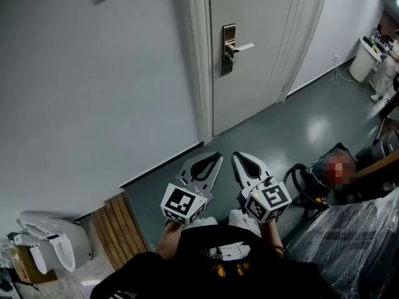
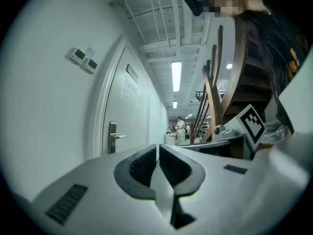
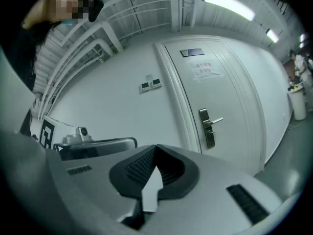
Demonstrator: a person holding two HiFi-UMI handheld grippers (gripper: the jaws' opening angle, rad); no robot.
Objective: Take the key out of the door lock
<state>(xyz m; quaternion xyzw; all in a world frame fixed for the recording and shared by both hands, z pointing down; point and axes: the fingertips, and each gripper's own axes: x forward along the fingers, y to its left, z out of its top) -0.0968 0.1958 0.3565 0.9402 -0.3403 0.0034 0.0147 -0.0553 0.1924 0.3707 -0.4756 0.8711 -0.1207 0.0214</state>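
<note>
The white door is closed, with a metal lock plate and a lever handle on it. Something small sticks out below the lever, too small to tell as the key. My left gripper and right gripper are held side by side low in the head view, far short of the door, both shut and empty. The left gripper view shows its jaws closed and the lock plate distant at left. In the right gripper view the jaws are closed and the lock plate is off to the right.
Grey floor lies between me and the door. A white bin stands far right, a black hose and a plastic-wrapped bundle near right. Wooden slats and a white appliance are at left. A person stands far down the corridor.
</note>
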